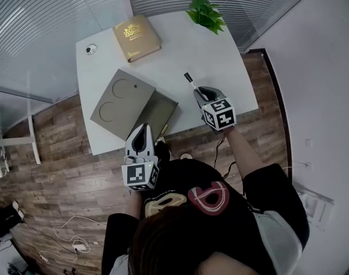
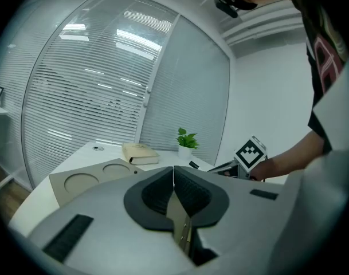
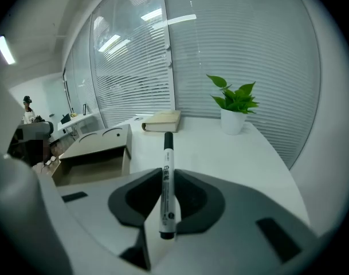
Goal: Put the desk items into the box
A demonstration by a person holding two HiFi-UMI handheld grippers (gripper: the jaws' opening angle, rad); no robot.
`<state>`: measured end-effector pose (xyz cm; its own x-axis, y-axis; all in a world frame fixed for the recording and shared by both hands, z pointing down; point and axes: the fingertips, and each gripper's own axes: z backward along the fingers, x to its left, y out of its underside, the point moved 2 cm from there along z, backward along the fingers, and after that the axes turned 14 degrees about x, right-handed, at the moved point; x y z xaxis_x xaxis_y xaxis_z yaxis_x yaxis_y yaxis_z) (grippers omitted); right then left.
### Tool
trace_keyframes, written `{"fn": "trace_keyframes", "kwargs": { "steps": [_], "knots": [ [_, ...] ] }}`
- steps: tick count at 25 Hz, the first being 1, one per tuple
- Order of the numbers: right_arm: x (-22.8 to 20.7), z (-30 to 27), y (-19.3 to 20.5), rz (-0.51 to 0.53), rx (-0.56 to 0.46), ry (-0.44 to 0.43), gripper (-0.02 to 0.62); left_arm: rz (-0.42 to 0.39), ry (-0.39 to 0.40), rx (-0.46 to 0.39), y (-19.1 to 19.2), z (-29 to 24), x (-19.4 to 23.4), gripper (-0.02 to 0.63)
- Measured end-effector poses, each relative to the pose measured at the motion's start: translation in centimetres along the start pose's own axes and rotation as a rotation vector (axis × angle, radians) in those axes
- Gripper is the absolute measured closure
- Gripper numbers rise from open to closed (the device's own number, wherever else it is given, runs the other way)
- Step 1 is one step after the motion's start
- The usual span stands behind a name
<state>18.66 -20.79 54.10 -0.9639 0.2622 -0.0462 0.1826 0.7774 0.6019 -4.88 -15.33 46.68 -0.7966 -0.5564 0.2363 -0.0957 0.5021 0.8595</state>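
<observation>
A black-and-white marker pen (image 3: 166,182) is clamped between the pads of my right gripper (image 3: 165,175), cap pointing away, raised above the white desk (image 1: 220,62). In the head view that gripper (image 1: 204,96) is over the desk's right front, with the pen (image 1: 189,80) sticking out of it. The brown cardboard box (image 1: 157,114) stands open at the desk's front, and its lid (image 1: 121,103) with two round cut-outs is folded out to the left. My left gripper (image 1: 142,136) hovers at the box's near edge, its jaws (image 2: 173,175) shut with nothing between them.
A tan book (image 1: 136,37) lies at the back of the desk. A potted green plant (image 1: 206,13) is at the back right and a small round object (image 1: 91,49) at the back left. Glass walls with blinds stand behind. Cables lie on the wooden floor (image 1: 59,211).
</observation>
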Motion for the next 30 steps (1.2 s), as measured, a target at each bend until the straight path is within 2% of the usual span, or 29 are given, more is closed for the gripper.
{"fn": "trace_keyframes", "kwargs": {
  "steps": [9, 17, 30],
  "knots": [
    [3.1, 0.9, -0.3, 0.124, -0.026, -0.089, 0.522, 0.004, -0.064, -0.025, 0.1, 1.9, 0.3, 0.588],
    [6.8, 1.1, -0.2, 0.307, -0.001, -0.169, 0.522, 0.024, -0.127, -0.060, 0.5, 4.0, 0.7, 0.588],
    [11.3, 0.2, -0.1, 0.524, 0.045, -0.266, 0.522, 0.077, -0.238, -0.094, 1.5, 7.0, 1.7, 0.588]
  ]
}}
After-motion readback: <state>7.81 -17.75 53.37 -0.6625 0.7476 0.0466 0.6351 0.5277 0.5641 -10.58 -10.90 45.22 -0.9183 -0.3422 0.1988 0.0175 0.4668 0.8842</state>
